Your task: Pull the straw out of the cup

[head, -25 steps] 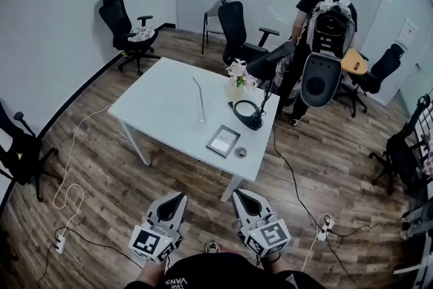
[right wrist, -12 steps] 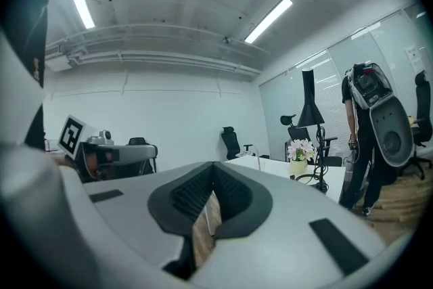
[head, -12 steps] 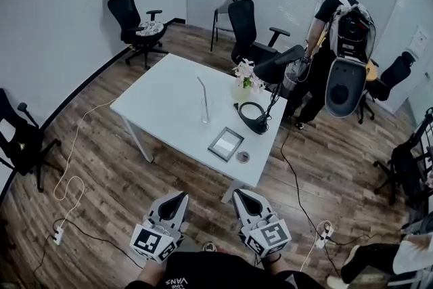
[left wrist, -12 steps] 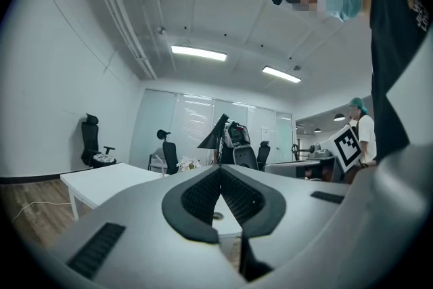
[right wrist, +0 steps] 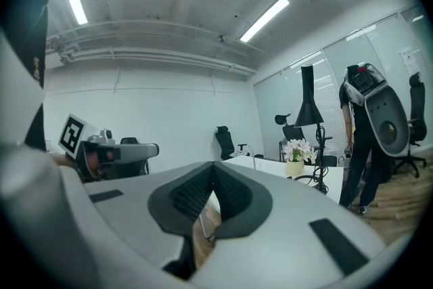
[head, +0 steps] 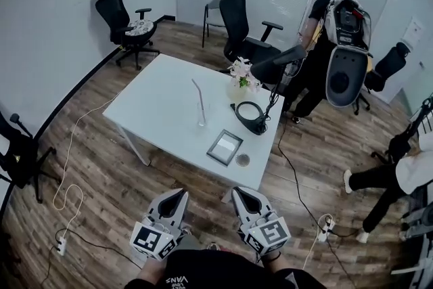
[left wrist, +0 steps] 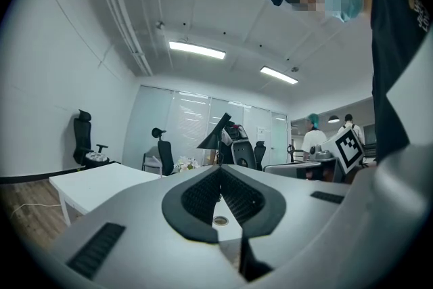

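Observation:
A clear cup point(head: 201, 116) stands near the middle of the white table point(head: 159, 101), with a long pale straw point(head: 197, 93) leaning out of it to the upper left. Both grippers are held low, well short of the table's near edge and apart from the cup. In the head view my left gripper point(head: 180, 195) has its jaws together and nothing between them. My right gripper point(head: 239, 192) beside it looks the same. The left gripper view has the left gripper point(left wrist: 220, 170) shut, with the table point(left wrist: 95, 181) ahead on the left. In the right gripper view the right gripper point(right wrist: 214, 166) is shut.
On the table are a vase of flowers point(head: 240, 75), a black lamp with a looped cable point(head: 254, 116), a framed slab point(head: 224, 146) and a small round lid point(head: 242, 160). Office chairs point(head: 122, 17) ring the room. A person with a backpack point(head: 338, 51) stands behind the table. Cables point(head: 67, 179) lie on the floor.
The table sits a little nearer and further left in the head view. The person with the backpack has shifted, and another person's legs have come in at the right edge. Both grippers stay shut.

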A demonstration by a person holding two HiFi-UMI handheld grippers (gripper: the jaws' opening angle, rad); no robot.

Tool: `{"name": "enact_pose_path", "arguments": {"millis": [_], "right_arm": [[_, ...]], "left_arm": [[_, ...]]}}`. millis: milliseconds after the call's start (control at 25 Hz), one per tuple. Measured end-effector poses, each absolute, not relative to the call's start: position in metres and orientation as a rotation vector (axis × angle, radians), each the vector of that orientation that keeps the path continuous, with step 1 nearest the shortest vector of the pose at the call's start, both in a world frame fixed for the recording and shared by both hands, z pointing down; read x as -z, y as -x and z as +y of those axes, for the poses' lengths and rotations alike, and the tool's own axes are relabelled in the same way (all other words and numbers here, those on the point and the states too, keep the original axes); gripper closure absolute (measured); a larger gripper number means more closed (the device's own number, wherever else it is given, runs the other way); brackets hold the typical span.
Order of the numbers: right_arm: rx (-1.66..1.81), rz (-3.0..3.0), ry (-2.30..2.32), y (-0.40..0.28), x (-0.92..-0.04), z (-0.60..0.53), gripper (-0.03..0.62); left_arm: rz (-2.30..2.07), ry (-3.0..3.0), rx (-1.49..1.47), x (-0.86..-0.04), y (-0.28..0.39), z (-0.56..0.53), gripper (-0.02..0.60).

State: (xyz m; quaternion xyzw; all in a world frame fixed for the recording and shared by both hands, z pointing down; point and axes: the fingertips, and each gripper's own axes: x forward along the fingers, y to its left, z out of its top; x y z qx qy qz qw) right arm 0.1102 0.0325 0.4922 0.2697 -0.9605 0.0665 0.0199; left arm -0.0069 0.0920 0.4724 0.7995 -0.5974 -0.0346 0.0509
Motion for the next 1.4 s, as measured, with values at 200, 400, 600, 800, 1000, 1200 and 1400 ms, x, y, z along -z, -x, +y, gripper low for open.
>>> {"name": "enact_pose_path", "arguments": {"millis": [200,400,600,800,1000,1200,1400], "right_arm": [[-0.198,-2.961,-0.883,-0.091,-0.487,0.019,0.577],[-0.175,-2.961,-0.937,-0.071,-0.481,0.008,0.577],[-0.172,-2.942,-1.006,-0.054,-0.476,0.0,0.577],[-0.175,-2.923,-1.067,-0.037,-0.478,-0.004,0.577],[-0.18,-2.901,-1.117,-0.023,-0.479,-0.005,0.577],[-0.202,-2.885,-1.161,-0.018,-0.477,-0.008,0.577],[-0.21,-2.874,-1.148,-0.013,-0.479,-0.021,0.577]], "left_arm": [[-1.773,-2.467,0.105,-0.469,0.026,0.074,0.571],[-1.726,-2.507,0.104,-0.463,0.046,0.057,0.571],[-1.674,-2.539,0.101,-0.458,0.065,0.044,0.571],[-1.627,-2.57,0.098,-0.459,0.086,0.036,0.571],[-1.588,-2.591,0.091,-0.46,0.103,0.032,0.571],[-1.562,-2.595,0.089,-0.461,0.111,0.025,0.571],[-1.539,-2.573,0.085,-0.473,0.112,0.013,0.571]]}}
